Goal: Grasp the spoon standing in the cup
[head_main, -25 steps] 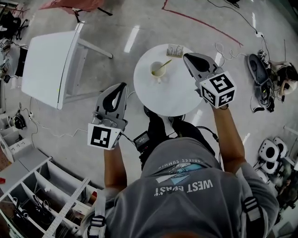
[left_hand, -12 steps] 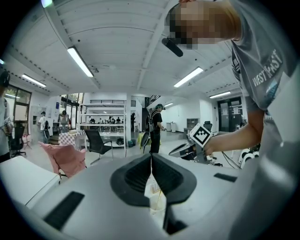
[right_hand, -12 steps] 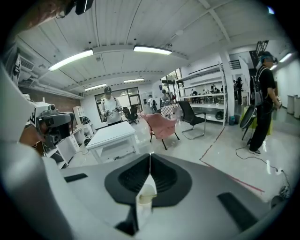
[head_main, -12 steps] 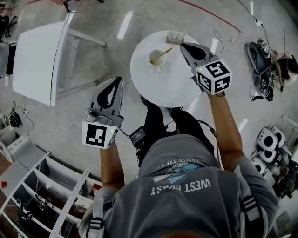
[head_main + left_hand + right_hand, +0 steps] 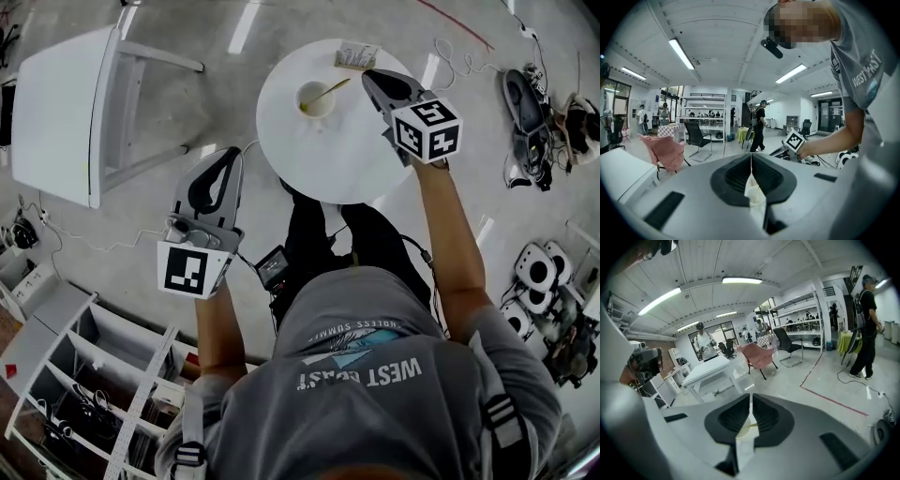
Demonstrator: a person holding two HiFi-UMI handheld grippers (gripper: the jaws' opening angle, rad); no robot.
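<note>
A white cup (image 5: 314, 98) stands on the far part of a round white table (image 5: 328, 159). A gold-coloured spoon (image 5: 328, 92) stands in it, handle leaning to the right. My right gripper (image 5: 367, 74) hovers over the table just right of the spoon handle, jaws shut with nothing between them; in the right gripper view its tips (image 5: 750, 405) meet. My left gripper (image 5: 231, 151) hangs over the floor left of the table, also shut and empty, tips (image 5: 751, 161) touching. The cup (image 5: 754, 193) shows faintly below the left gripper's tips.
A small box (image 5: 356, 56) sits at the table's far edge. A white rectangular table (image 5: 66, 112) stands to the left, shelving (image 5: 84, 384) at lower left. Cables and gear (image 5: 525, 94) lie on the floor at right. People and chairs stand far off.
The table and cup have slid up and slightly left in the head view. Both grippers keep nearly the same place relative to the table, and their jaws stay shut.
</note>
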